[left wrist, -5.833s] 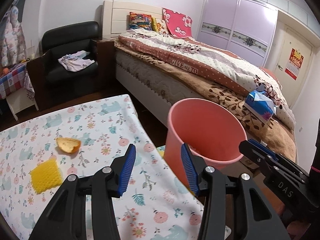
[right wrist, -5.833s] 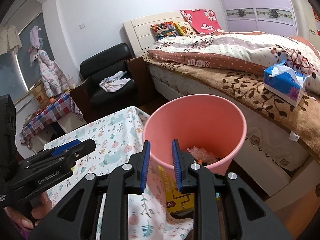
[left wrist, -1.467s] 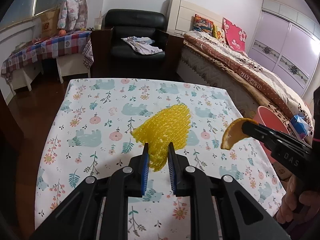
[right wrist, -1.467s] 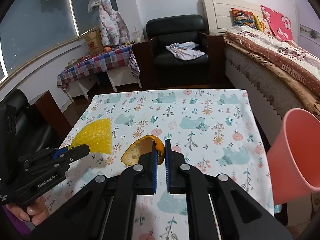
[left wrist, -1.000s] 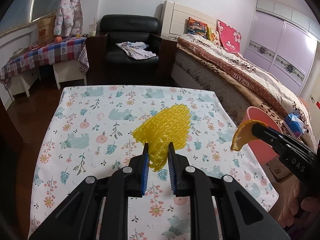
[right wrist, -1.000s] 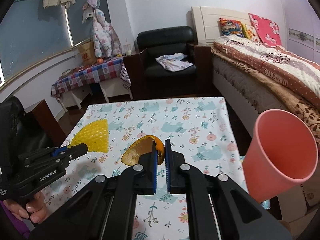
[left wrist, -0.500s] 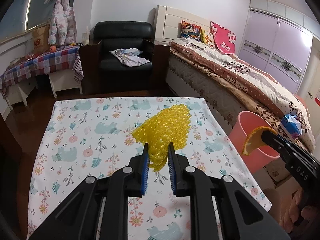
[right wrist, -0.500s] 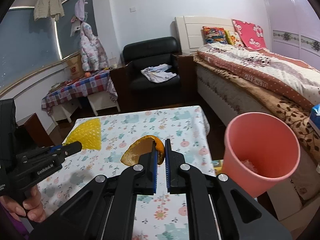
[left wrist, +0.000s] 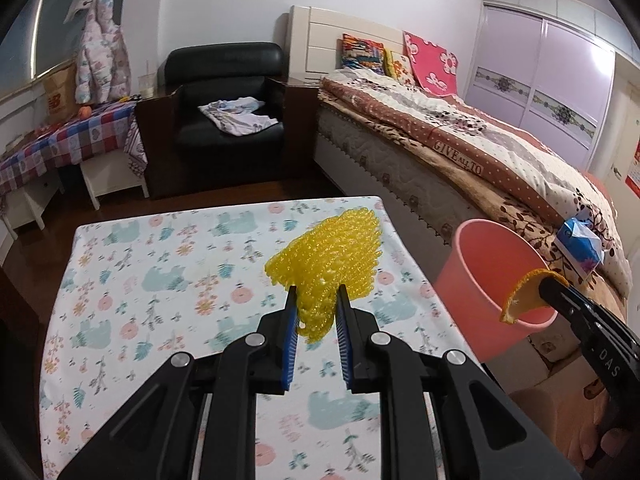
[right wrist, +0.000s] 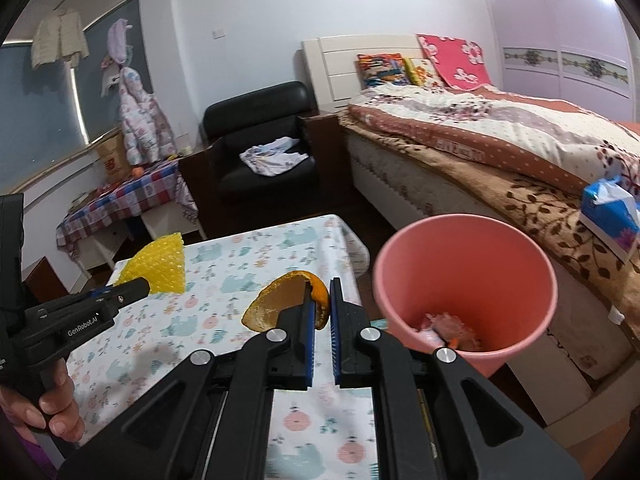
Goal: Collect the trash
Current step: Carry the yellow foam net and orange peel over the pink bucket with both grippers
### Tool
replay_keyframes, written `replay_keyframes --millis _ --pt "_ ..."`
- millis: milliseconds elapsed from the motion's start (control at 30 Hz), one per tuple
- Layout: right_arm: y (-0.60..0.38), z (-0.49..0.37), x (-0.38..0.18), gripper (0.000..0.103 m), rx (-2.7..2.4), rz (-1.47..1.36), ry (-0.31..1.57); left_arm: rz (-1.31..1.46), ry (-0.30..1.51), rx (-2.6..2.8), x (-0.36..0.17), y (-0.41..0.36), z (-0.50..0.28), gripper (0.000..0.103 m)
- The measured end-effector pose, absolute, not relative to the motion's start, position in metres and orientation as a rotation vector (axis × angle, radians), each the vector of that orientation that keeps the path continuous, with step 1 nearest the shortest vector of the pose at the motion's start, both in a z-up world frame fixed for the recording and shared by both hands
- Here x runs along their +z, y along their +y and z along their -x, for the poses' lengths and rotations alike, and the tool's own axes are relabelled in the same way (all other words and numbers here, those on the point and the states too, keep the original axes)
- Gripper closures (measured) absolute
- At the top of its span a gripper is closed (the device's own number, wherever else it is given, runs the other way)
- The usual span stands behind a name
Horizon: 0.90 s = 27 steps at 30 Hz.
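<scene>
Left tongs (left wrist: 316, 300): yours, clamped on the yellow bubble wrap (left wrist: 332, 264), held above the desk (left wrist: 160, 280).
Right tongs (right wrist: 320, 300): nearly closed, pinching the orange peel (right wrist: 280, 300) beside the pink bin (right wrist: 516, 352).
Right view only: trash at the bin's bottom.
Left view only: the peel overlaps the bin's rim.

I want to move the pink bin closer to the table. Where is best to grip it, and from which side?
Probably the thin upper rim of the pink bin, from above, one finger inside and one outside. The wall is wide and tapered, likely too broad to span; the mouth is open and faces up. Both grippers hold trash now.
</scene>
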State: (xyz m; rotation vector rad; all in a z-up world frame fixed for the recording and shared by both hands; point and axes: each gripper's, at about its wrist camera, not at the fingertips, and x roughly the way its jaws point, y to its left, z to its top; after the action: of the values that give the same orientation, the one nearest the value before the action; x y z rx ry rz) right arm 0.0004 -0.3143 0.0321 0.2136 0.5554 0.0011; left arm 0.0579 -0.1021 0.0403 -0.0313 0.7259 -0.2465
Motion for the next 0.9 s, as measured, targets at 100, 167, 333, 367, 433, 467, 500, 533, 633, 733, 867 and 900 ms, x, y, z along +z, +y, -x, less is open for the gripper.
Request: replay_keyframes --millis 100,167,333,367,433,467,500,533,633,733,867,900 --pt "-0.328 0.001 0.030 0.096 -0.028 -0.225 0.556 0.019 0.731 -0.269 0.040 -0.118 -0.063 0.086" --pt "-0.338 0.002 0.028 0.096 -0.050 -0.233 0.556 0.006 0.731 -0.284 0.039 -0.129 -0.066 0.086" --pt "-0.360 0.004 0.026 0.096 -0.097 -0.245 0.556 -0.014 0.732 -0.320 0.039 -0.154 -0.071 0.086" --pt "-0.365 0.004 0.025 0.096 -0.108 -0.249 0.554 -0.015 0.731 -0.326 0.039 -0.158 -0.071 0.086" --pt "-0.373 0.005 0.025 0.096 -0.126 -0.253 0.550 -0.019 0.729 -0.342 0.039 -0.166 -0.072 0.086" --pt "-0.377 0.006 0.025 0.096 -0.135 -0.256 0.548 -0.023 0.728 -0.349 0.039 -0.171 -0.072 0.086" --pt "-0.382 0.006 0.024 0.096 -0.144 -0.260 0.546 -0.026 0.727 -0.354 0.039 -0.174 -0.073 0.086" --pt "-0.386 0.006 0.024 0.096 -0.153 -0.264 0.545 -0.029 0.727 -0.362 0.039 -0.178 -0.074 0.086" --pt "-0.398 0.007 0.020 0.096 -0.178 -0.275 0.545 -0.039 0.729 -0.383 0.039 -0.190 -0.075 0.086" --pt "-0.406 0.007 0.017 0.096 -0.194 -0.285 0.549 -0.053 0.731 -0.405 0.037 -0.204 -0.076 0.086" --pt "-0.414 0.006 0.010 0.096 -0.213 -0.299 0.559 -0.066 0.733 -0.431 0.036 -0.219 -0.079 0.086" --pt "-0.417 0.006 0.008 0.096 -0.218 -0.304 0.562 -0.068 0.733 -0.437 0.036 -0.222 -0.079 0.086"
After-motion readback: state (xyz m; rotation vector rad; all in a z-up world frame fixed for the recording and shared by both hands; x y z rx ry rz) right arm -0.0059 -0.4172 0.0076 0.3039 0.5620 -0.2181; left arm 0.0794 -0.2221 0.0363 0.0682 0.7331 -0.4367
